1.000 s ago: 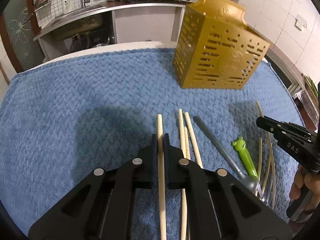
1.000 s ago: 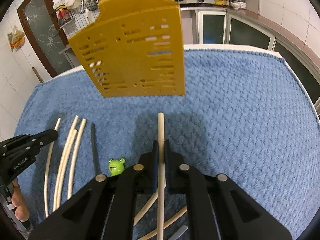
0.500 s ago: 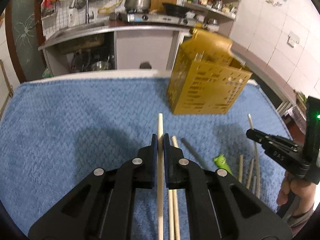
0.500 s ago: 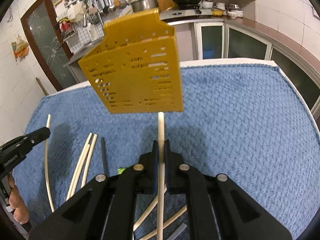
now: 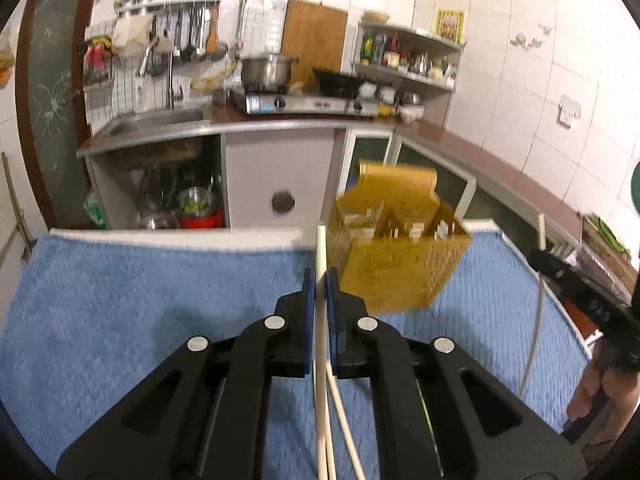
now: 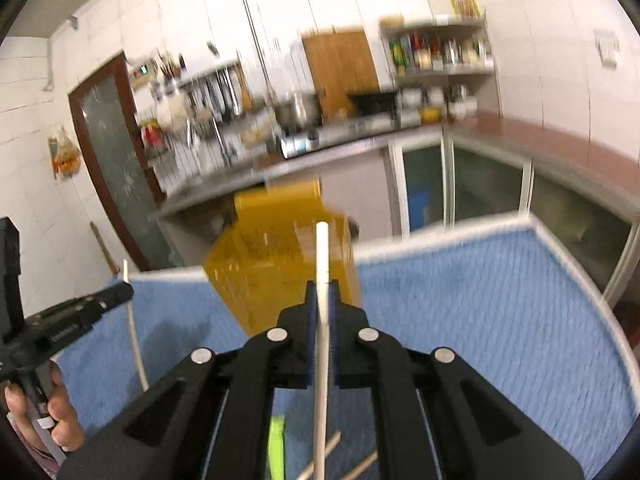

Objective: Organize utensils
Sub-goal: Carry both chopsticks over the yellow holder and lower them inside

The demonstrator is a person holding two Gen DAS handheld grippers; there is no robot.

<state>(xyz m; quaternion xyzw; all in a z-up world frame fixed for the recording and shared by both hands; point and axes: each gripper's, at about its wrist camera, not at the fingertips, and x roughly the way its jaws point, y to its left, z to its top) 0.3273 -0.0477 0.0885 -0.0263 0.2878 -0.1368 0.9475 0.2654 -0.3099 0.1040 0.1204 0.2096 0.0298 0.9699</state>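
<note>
My left gripper [image 5: 319, 280] is shut on a pale wooden chopstick [image 5: 321, 248] that sticks out past the fingertips, lifted above the blue towel [image 5: 120, 304]. My right gripper [image 6: 322, 292] is shut on another pale chopstick [image 6: 321, 252], also raised. The gold slotted utensil holder [image 5: 396, 252] stands upright ahead, just right of the left chopstick; in the right wrist view the holder [image 6: 276, 268] is straight ahead behind the chopstick tip. More chopsticks [image 5: 344, 432] and a green frog-handled utensil [image 6: 276, 444] lie on the towel below.
The towel-covered table ends at a white edge [image 5: 180, 236]. Beyond it are the sink counter [image 5: 160, 128], a stove [image 5: 300, 104] and shelves. The right gripper shows at the left view's right edge [image 5: 580, 292], the left gripper at the right view's left edge [image 6: 68, 320].
Both grippers have risen and tilted up with their chopsticks; the holder now looks smaller and lower in both views, and the utensils on the towel have dropped under the grippers.
</note>
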